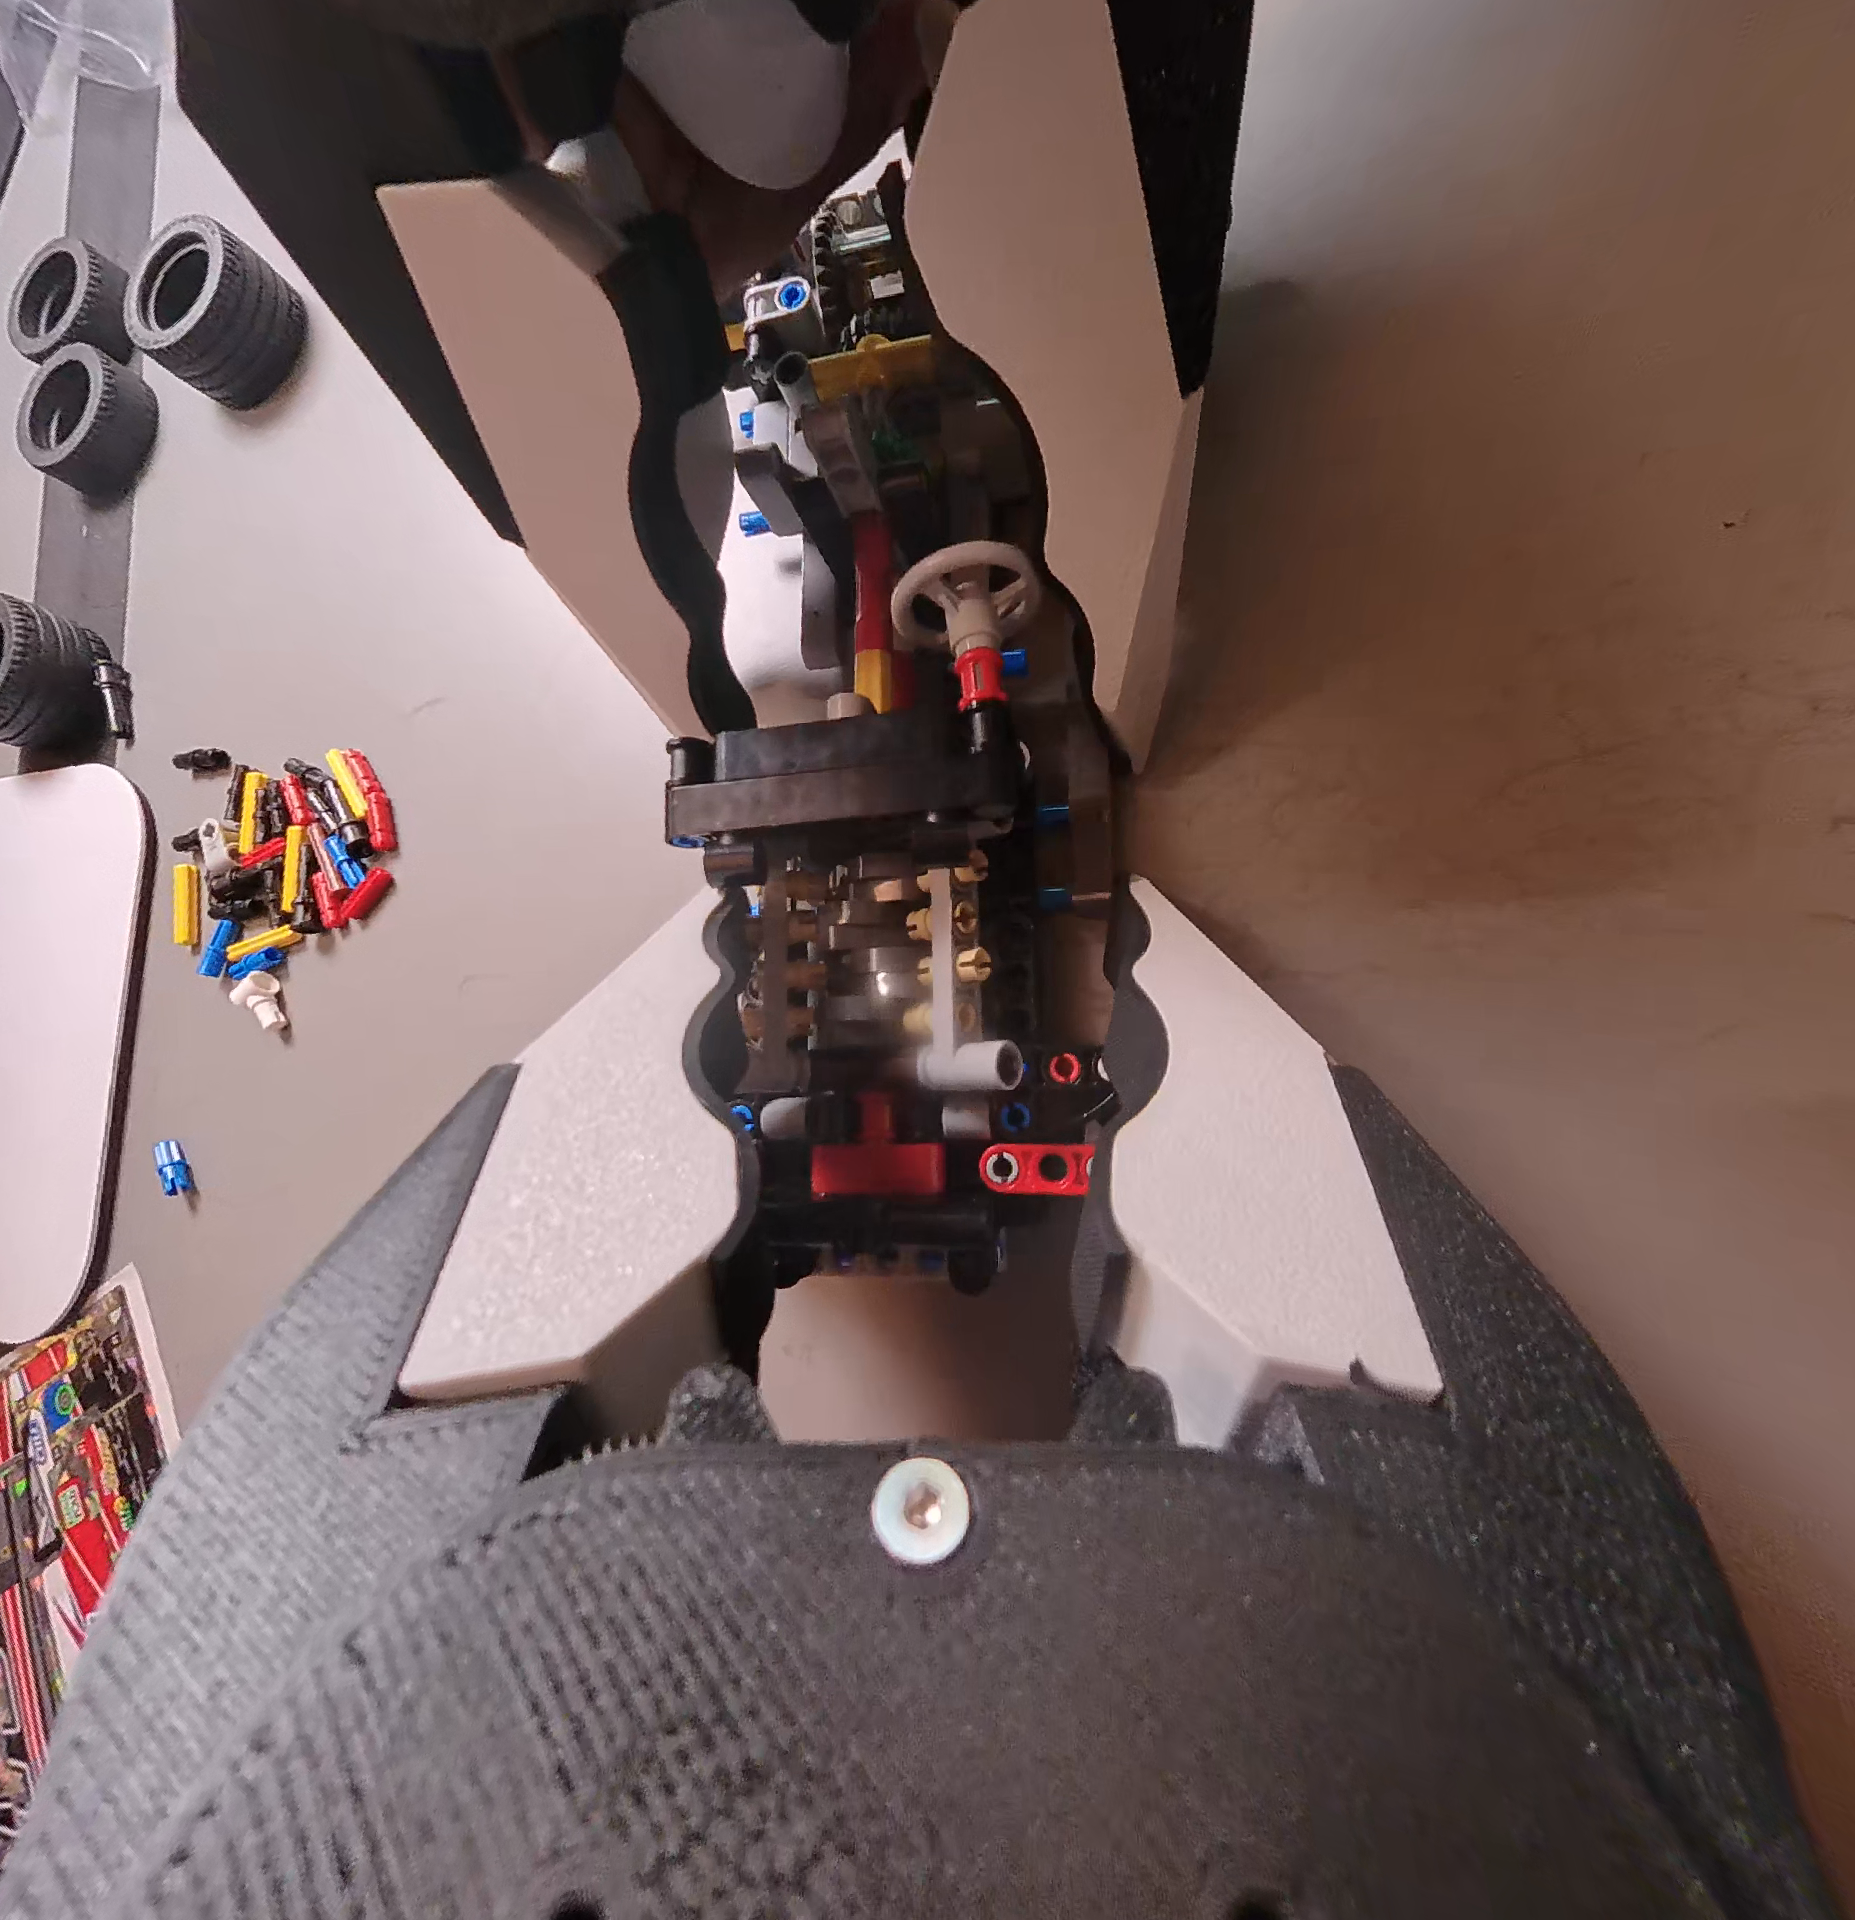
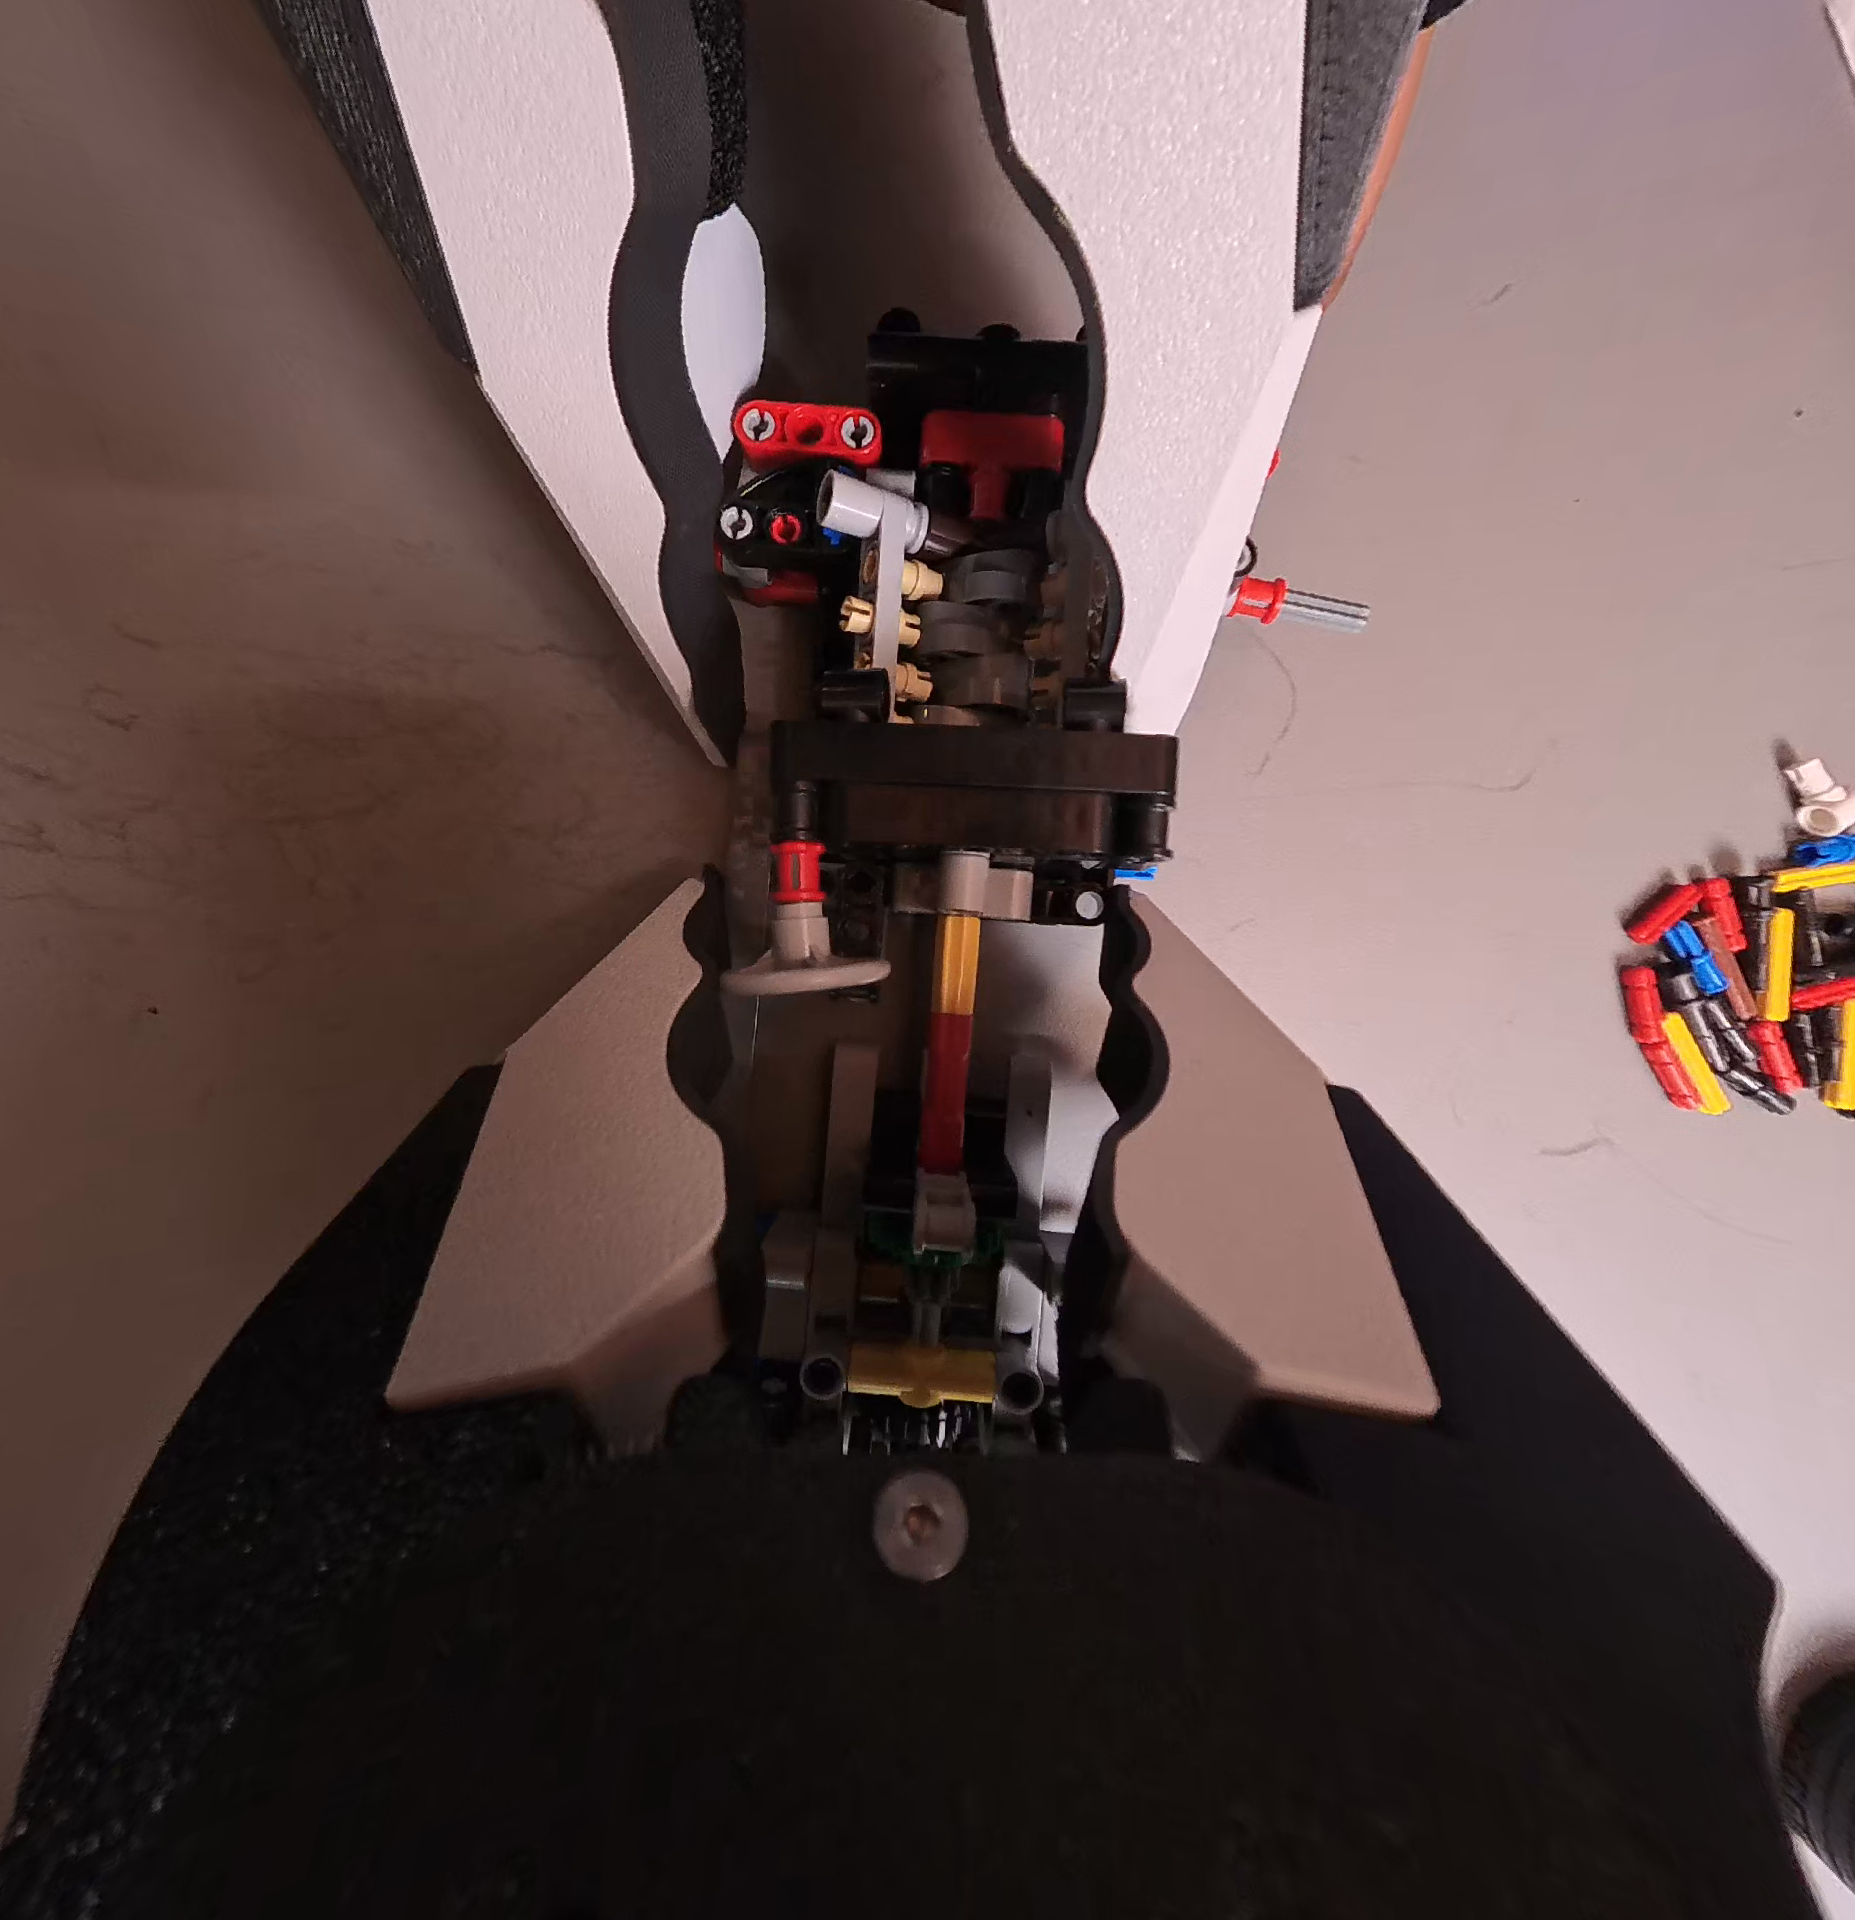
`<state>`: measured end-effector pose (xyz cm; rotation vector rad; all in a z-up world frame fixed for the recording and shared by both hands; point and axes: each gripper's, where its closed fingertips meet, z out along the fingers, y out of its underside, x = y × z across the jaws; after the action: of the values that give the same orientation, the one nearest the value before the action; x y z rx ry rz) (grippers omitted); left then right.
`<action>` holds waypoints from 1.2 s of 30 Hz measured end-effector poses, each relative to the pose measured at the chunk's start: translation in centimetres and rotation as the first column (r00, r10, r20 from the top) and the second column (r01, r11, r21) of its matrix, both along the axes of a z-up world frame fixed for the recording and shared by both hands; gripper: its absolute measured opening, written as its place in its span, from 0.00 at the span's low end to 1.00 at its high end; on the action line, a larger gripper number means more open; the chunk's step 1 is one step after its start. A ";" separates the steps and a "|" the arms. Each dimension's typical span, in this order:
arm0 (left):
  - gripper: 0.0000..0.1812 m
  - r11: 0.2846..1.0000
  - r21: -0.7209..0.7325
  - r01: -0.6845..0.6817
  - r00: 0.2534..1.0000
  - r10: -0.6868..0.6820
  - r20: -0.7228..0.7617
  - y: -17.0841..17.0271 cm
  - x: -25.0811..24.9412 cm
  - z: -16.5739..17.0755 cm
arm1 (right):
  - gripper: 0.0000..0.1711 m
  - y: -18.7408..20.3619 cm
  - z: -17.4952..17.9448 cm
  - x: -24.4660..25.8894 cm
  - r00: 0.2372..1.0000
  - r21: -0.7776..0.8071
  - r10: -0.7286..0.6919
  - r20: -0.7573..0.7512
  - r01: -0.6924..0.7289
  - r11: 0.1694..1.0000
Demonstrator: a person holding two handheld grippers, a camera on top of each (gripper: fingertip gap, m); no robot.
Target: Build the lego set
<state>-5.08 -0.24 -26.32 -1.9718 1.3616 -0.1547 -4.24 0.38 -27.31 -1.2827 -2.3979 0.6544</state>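
A part-built Lego car chassis (image 1: 850,790), with a black frame, an engine block, a red and yellow axle and a grey steering wheel (image 1: 959,597), is held between both grippers above the grey table. My left gripper (image 1: 912,914) is shut on the engine end. The right gripper (image 1: 881,436) comes in from the top of this view and clasps the far end. In the right wrist view my right gripper (image 2: 912,914) is shut on the gear end of the chassis (image 2: 975,769), and the left gripper (image 2: 933,623) grips the engine end opposite.
Three black tyres (image 1: 216,312) and one more (image 1: 19,670) lie at the left. A pile of coloured pins (image 1: 289,862) (image 2: 1754,987), a loose blue pin (image 1: 175,1166), a white board (image 1: 40,1039) and a sticker sheet (image 1: 50,1455) lie nearby. A red and grey pin (image 2: 1297,603) lies on the table. The tips of both grippers are at nearly the same place.
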 end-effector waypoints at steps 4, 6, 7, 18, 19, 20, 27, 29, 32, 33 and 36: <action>0.38 1.000 0.009 0.007 1.000 -0.007 0.005 0.0 0.0 0.0 | 0.41 0.0 0.0 0.0 1.000 0.003 0.005 0.000 -0.005 1.000; 0.38 1.000 0.016 0.011 1.000 -0.011 0.003 0.0 0.0 0.0 | 0.41 0.0 0.0 0.0 1.000 0.010 0.006 -0.002 -0.006 1.000; 0.38 1.000 0.021 0.013 1.000 -0.013 0.003 0.0 0.0 0.0 | 0.41 0.0 0.0 0.0 1.000 0.013 0.004 -0.003 -0.004 1.000; 0.38 0.999 0.046 0.018 1.000 -0.019 0.024 0.0 0.1 0.0 | 0.41 0.0 0.0 0.0 1.000 0.014 0.001 0.010 -0.002 1.000; 0.38 0.999 0.048 0.019 0.999 -0.020 0.027 0.0 0.1 0.0 | 0.41 0.0 0.0 0.0 1.000 0.014 0.000 0.010 0.000 1.000; 0.38 0.999 0.051 0.018 0.999 -0.019 0.029 0.0 0.1 0.0 | 0.41 0.0 0.0 0.0 1.000 0.013 -0.001 0.011 0.001 1.000; 0.36 0.996 0.088 0.007 0.999 -0.010 0.036 0.0 0.0 0.1 | 0.39 -0.1 0.0 0.0 1.000 0.015 -0.002 0.006 0.002 1.000; 0.36 0.997 0.080 0.023 0.999 -0.026 0.037 -0.3 0.2 0.1 | 0.40 -0.5 -0.1 0.2 1.000 0.005 -0.001 0.017 0.000 1.000; 0.36 0.997 0.075 0.020 0.999 -0.023 0.034 -0.3 0.2 0.1 | 0.40 -0.5 -0.1 0.2 1.000 -0.003 -0.009 0.016 0.009 1.000; 0.36 0.997 0.076 0.020 0.999 -0.023 0.036 -0.3 0.3 0.1 | 0.41 -0.5 -0.1 0.3 1.000 -0.005 -0.008 0.016 0.008 1.000; 0.37 0.997 0.080 0.016 0.999 -0.019 0.038 -0.2 0.3 0.2 | 0.43 -0.6 -0.1 0.2 1.000 -0.009 -0.011 0.012 0.011 1.000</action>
<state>-4.83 -0.48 -26.15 -1.8820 1.3406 -0.1441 -4.03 -0.17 -27.39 -1.3064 -2.3981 0.6566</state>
